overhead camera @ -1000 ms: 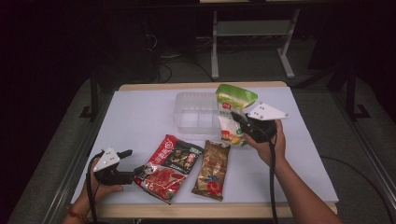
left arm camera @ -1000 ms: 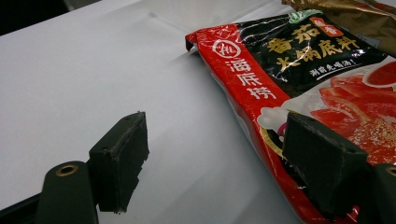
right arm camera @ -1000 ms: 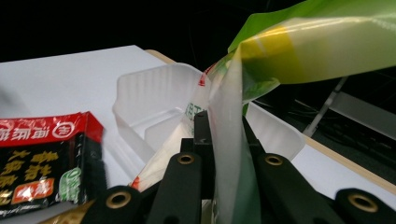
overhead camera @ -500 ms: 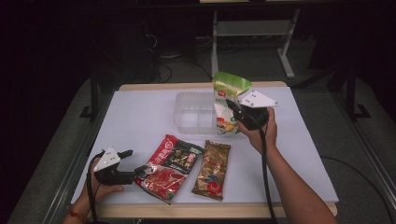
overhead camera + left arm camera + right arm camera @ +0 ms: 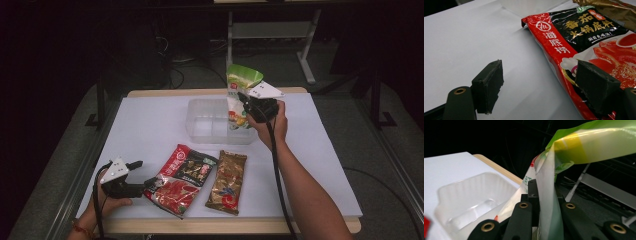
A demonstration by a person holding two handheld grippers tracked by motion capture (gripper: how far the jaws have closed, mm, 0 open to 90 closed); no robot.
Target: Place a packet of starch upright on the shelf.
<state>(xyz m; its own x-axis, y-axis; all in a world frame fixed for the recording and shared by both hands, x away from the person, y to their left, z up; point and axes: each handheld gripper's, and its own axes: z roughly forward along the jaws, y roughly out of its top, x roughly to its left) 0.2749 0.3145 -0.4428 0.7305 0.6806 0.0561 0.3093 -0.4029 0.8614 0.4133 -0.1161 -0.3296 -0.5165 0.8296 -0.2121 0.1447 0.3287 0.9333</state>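
A green-topped, white-bodied packet (image 5: 239, 95) with a yellow band and food print hangs upright, its lower end over the right side of a clear tray (image 5: 207, 122). The right gripper (image 5: 248, 106) pinches it flat between its jaws. The left gripper (image 5: 141, 174) rests spread wide beside a red packet (image 5: 181, 179).

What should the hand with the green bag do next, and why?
Probably lower the green bag into the clear tray. The right gripper is shut on the bag, which hangs at the tray's right end, above the table, not yet inside.
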